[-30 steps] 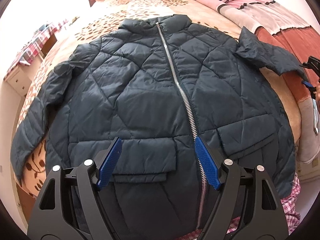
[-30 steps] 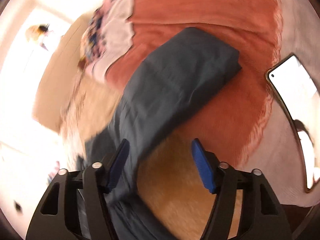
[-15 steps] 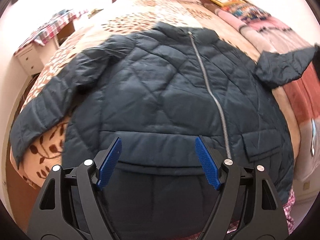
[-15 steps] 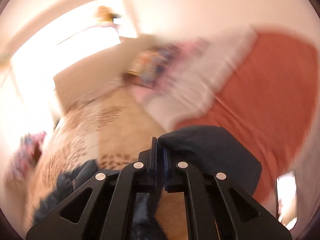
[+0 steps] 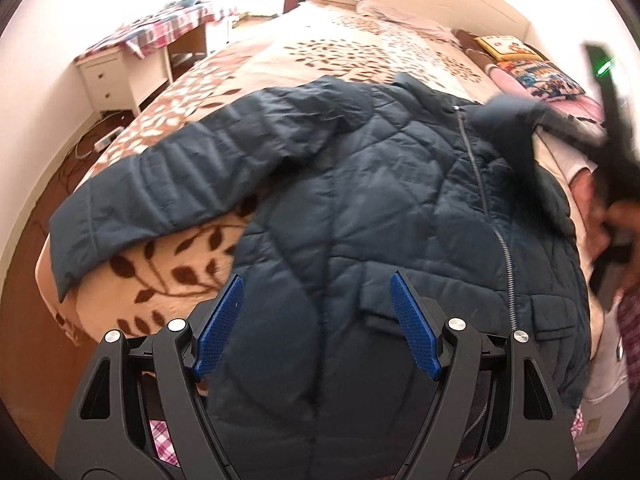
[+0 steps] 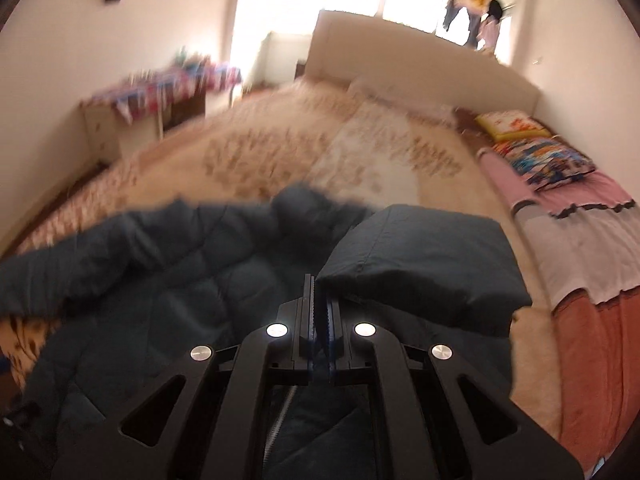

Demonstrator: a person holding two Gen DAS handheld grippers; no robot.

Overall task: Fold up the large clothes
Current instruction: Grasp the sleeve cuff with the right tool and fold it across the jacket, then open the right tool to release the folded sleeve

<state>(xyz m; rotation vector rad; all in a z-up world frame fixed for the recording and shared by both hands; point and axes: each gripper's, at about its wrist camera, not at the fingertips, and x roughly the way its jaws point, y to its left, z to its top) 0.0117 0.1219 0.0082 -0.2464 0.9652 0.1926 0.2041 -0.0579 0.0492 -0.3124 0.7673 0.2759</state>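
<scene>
Since a second ago right gripper point(image 6: 319, 300) has clamped the right sleeve point(image 6: 428, 264) and lifted it off the red blanket point(image 6: 592, 360), swinging it in over the jacket point(image 5: 380, 216); left view has panned left. Jacket lies zip-up on the bed point(image 5: 352, 52), hem at the near edge. Far left, left sleeve point(image 5: 168, 184) is spread flat toward the bed's left side, untouched. Left gripper point(image 5: 318, 320) hangs over the near hem, jaws wide apart, gripping nothing. Right gripper's jaws are pinched tight on the cuff edge, sleeve held up above the chest. Risks: slick puffy fabric, thin bite at the edge, so cuff may slip out mid-swing; springy padding may make the sleeve unfold once dropped; a hard pull could drag the body askew.
</scene>
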